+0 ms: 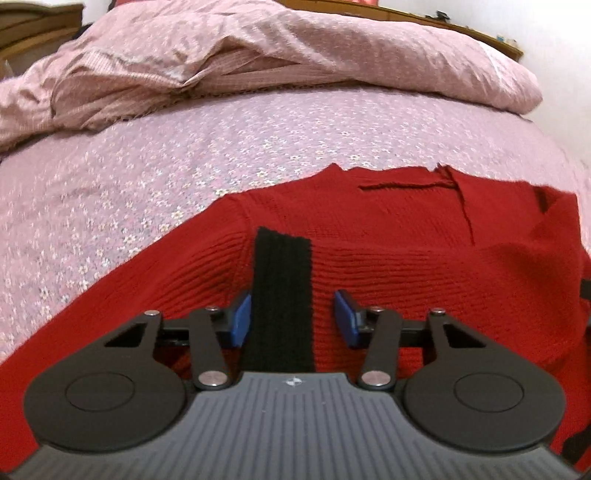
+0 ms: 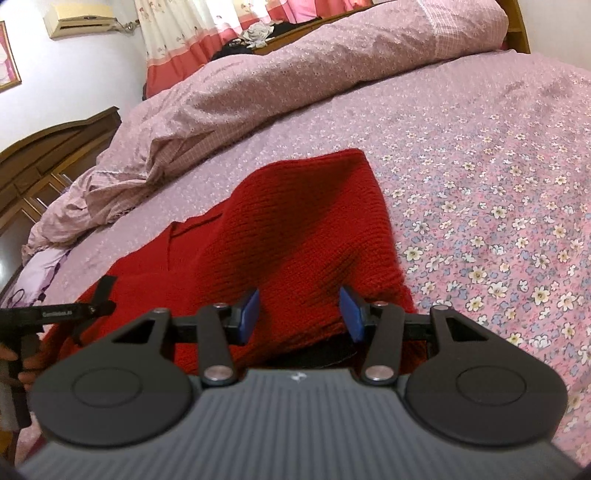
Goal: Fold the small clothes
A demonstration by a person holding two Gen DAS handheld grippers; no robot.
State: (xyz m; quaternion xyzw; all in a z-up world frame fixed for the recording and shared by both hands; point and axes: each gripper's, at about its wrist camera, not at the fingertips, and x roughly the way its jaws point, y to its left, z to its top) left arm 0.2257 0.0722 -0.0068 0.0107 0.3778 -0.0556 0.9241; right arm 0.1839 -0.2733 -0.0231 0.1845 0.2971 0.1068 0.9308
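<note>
A small red knit sweater (image 1: 388,236) with black ribbed trim (image 1: 282,295) lies partly folded on the floral bedsheet (image 1: 184,166). My left gripper (image 1: 291,319) is open, its blue pads either side of the black trim strip, just above the sweater. In the right wrist view the same sweater (image 2: 295,229) lies folded over in a raised hump. My right gripper (image 2: 299,314) is open over its near edge, where a black band (image 2: 317,356) shows under the red knit. The left gripper's frame (image 2: 55,314) shows at the left edge of that view.
A rumpled pink duvet (image 1: 295,48) lies across the back of the bed, also in the right wrist view (image 2: 258,81). A wooden headboard (image 2: 48,147) and curtains (image 2: 177,33) stand behind. Bare sheet (image 2: 498,184) lies right of the sweater.
</note>
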